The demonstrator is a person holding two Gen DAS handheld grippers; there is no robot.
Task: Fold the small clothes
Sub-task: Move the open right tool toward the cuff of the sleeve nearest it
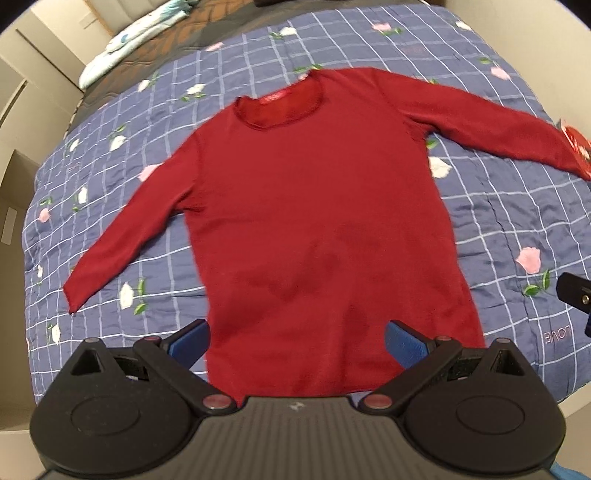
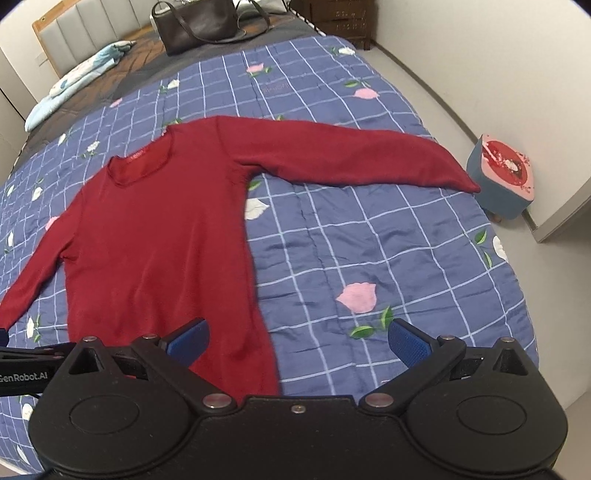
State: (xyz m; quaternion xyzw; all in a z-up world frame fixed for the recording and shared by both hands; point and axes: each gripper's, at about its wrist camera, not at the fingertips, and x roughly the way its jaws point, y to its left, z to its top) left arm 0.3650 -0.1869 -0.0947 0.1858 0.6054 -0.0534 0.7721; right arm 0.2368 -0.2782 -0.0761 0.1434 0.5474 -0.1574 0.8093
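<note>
i see the red sweater (image 1: 314, 206) lying flat on the bed's blue checked quilt (image 1: 509, 221), neck at 12 o'clock, hem toward me at 6, both sleeves spread out to 9 and 3. my left claw (image 1: 297, 341) hangs over the hem with its blue pads (image 1: 188, 345) wide apart, gripping nothing. my right claw (image 2: 297, 341) is spread just as wide above the sweater's right hem corner and bare quilt. a small stool (image 2: 504, 173) stands on the floor at 2 o'clock, a dark handbag (image 2: 199, 24) at 12.
</note>
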